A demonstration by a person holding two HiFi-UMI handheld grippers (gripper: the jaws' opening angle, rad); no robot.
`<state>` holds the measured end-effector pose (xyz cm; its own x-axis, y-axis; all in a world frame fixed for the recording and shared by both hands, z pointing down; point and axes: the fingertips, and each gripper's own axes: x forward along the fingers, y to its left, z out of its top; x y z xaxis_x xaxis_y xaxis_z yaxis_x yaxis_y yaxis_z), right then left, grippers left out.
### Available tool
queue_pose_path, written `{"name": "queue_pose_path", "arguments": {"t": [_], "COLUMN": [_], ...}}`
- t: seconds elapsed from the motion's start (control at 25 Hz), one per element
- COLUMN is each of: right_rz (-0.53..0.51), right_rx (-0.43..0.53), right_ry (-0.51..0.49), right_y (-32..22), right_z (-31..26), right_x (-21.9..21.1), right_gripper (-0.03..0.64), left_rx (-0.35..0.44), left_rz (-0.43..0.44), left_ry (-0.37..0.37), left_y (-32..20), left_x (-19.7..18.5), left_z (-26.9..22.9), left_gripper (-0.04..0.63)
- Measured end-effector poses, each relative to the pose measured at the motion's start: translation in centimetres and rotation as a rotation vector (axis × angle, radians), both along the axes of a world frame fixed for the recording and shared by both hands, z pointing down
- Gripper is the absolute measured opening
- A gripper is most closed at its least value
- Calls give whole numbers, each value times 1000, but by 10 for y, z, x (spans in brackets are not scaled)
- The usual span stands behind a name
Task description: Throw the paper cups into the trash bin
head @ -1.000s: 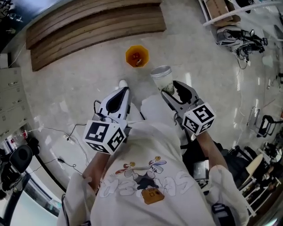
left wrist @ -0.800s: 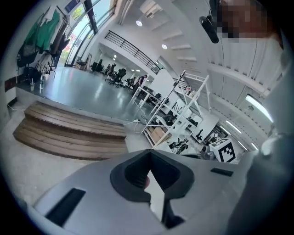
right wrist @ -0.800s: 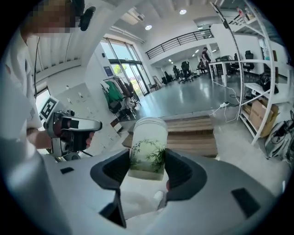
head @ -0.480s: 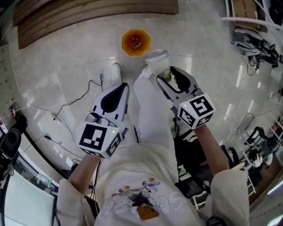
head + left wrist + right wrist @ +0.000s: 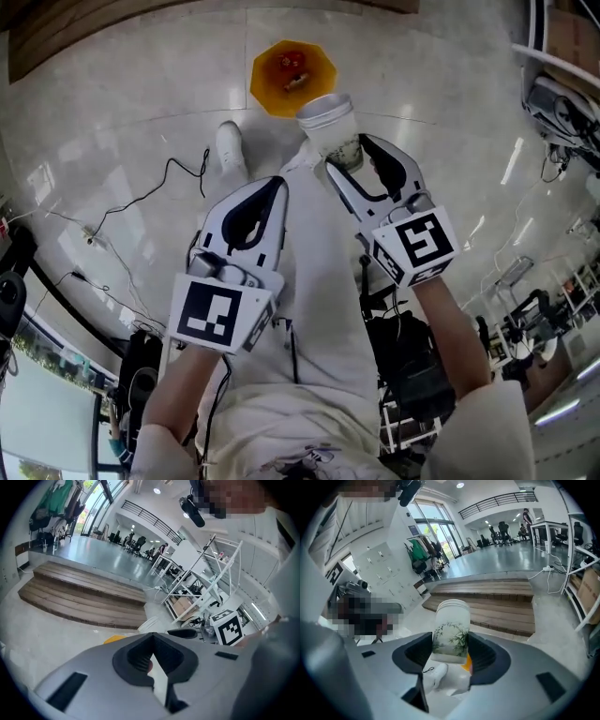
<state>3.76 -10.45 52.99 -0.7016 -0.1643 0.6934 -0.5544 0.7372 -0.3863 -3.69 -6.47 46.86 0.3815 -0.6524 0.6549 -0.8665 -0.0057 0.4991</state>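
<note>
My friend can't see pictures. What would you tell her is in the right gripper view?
The right gripper holds a white paper cup with green bamboo leaves between its two grey jaws. Behind it are wooden steps; a bit of the orange trash bin shows below the cup.

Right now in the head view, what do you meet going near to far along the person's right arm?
The right forearm → marker cube → right claw, shut on the bamboo-print paper cup → orange trash bin.
</note>
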Motion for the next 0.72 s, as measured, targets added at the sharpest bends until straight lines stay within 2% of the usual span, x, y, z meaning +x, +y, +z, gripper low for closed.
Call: {"name": "queue_pose_path", "arguments": {"t": [0.32,0.48,0.72], "right_rz": [-9,-7,-28], "right_rx": [-43,-58,-80], "right_ry": [72,99,120], "right_y": [-15,-20,-14], "right_z": [124,180,240], "right_x": [-2,-4,-11], "right_gripper": [245,245,245], "left_rx": [-70,-100,-99], "left_rz": [-45,-20,-30], "left_ry": [-28,-48,-78], "left_y": [-32,-42,-45], "left_x": [-5,-8,-26], "left_z": [126,183,248], "left_gripper": [6,6,6]}}
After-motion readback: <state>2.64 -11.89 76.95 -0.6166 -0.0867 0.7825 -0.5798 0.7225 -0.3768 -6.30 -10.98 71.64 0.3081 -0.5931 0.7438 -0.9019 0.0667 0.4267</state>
